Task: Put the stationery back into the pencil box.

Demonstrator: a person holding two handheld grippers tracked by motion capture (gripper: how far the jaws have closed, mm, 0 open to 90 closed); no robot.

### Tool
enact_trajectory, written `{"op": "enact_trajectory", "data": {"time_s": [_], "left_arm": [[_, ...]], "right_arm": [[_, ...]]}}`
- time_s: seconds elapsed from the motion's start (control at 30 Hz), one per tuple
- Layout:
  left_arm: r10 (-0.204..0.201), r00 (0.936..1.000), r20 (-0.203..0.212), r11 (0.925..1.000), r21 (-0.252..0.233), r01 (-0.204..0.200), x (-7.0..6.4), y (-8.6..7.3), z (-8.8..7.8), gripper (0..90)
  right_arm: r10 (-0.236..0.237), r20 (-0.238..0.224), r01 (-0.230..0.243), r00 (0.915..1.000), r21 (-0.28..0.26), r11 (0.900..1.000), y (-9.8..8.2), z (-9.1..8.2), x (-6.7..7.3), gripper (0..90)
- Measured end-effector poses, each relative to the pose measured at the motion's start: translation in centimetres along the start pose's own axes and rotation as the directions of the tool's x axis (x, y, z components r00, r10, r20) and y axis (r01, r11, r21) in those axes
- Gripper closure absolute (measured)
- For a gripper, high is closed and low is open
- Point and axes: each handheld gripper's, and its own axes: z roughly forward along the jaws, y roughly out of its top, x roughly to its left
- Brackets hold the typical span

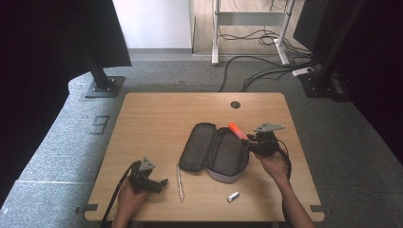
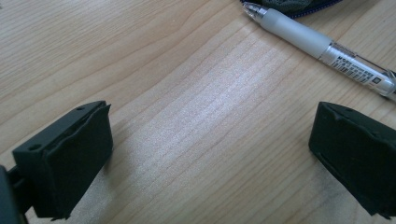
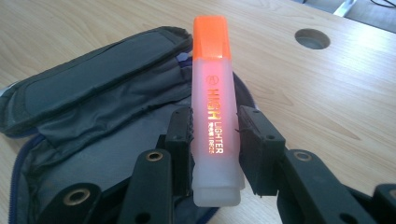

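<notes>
One orange highlighter (image 3: 212, 98) sits clamped in our right gripper (image 3: 214, 140) at frame centre, over the open pencil case (image 3: 93, 107). Our left gripper (image 2: 205, 154) rests spread and empty near the pen (image 2: 322, 49). Released too early, we think the highlighter could roll off the case's edge.

Grey carpet (image 1: 157, 78), wooden table (image 1: 157, 118), white wall (image 1: 152, 21) (cables (image 1: 256, 71) behind).

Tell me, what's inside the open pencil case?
The pencil case shows just dark fabric lining. The right claw holds an orange highlighter over it, hiding part of the inside.
</notes>
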Motion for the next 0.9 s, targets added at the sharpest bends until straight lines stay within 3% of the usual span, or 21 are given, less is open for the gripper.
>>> {"op": "enact_trajectory", "data": {"time_s": [0.4,0.9], "left_arm": [[0.000,1.0000,0.000,1.0000,0.000,0.000,0.0,0.0,0.0,0.0],[0.000,1.0000,0.000,1.0000,0.000,0.000,0.0,0.0,0.0,0.0]], "right_arm": [[-0.020,-0.032,0.020,0.9993,0.008,1.000,-0.2,1.1,1.3,65.2],[-0.031,-0.031,0.032,0.9990,0.043,0.999,-1.3,2.9,2.1,65.2]]}}
